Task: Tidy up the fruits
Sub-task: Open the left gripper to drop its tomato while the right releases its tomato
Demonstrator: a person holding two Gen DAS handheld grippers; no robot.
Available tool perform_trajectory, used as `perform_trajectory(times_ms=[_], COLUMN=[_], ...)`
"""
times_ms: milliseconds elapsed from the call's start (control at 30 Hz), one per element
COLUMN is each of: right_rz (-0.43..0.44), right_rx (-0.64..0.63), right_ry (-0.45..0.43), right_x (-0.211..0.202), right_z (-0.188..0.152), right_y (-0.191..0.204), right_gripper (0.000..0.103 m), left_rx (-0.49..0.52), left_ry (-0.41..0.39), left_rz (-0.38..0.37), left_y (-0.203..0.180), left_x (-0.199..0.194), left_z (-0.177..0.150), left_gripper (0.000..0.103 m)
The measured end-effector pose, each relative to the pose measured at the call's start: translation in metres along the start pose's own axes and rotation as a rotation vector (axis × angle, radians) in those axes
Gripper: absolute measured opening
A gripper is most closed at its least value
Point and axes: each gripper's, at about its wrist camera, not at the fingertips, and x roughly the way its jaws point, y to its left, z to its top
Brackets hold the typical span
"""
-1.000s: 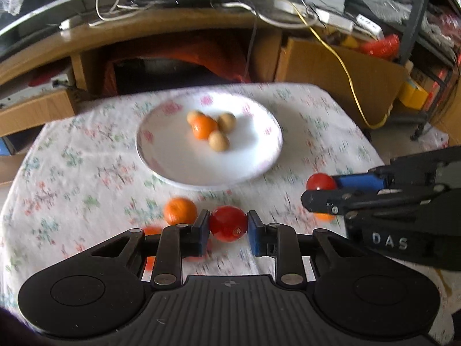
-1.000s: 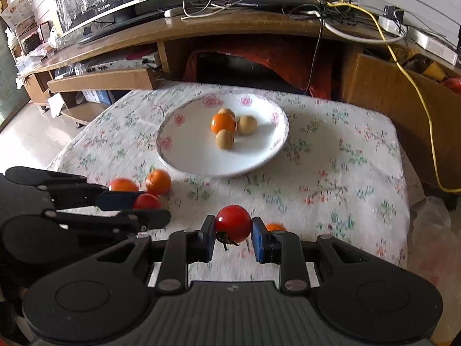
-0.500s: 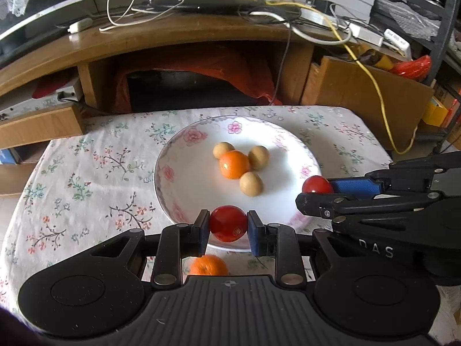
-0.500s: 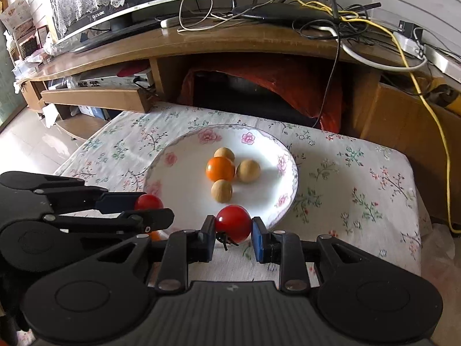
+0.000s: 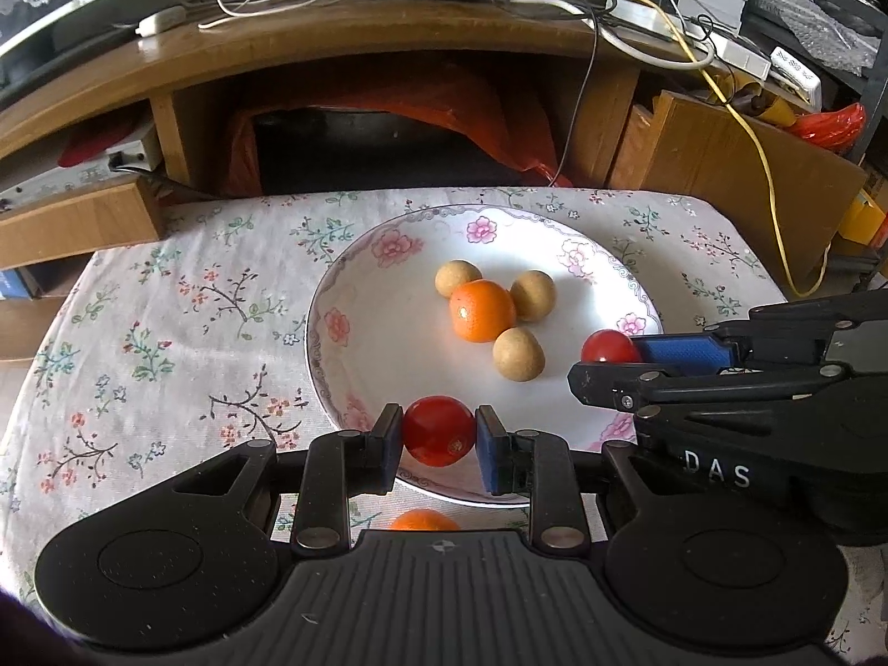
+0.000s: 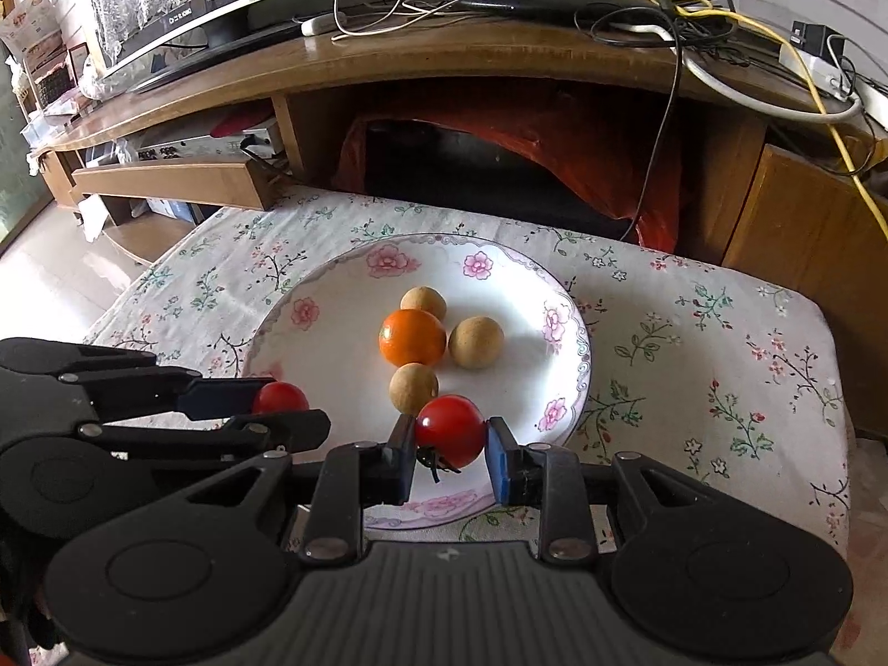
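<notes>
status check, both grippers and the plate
Left gripper shut on tomato. Right gripper shut on second tomato. Both over plate. Landing space free beside orange.

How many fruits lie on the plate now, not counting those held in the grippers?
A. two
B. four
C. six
B: one orange and three tan round fruits rest on the plate; each gripper holds its tomato above it.

The orange (image 5: 424, 520) on the cloth is mostly hidden (only 1 sliver shows) behind the left hand-held gripper (image 5: 438, 440).
</notes>
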Motion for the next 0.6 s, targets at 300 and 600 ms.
perform_trajectory(times_ms=[300,600], right_rz=[0.003,0.002], right_rx=[0.004,0.013], right_ry=[-0.011,-0.033], right_x=[-0.003,-0.010], right_z=[0.001,0.003], right_y=[-0.002,-0.002], right_gripper=[0.028,0.028], left_rx=[-0.007,-0.015], left_ry=[-0.010,-0.036], left_rz=[0.000,-0.007], left_y=[0.000,0.001], left_x=[-0.003,-0.012], left_z=[0.002,0.005], left_gripper=[0.039,0.043])
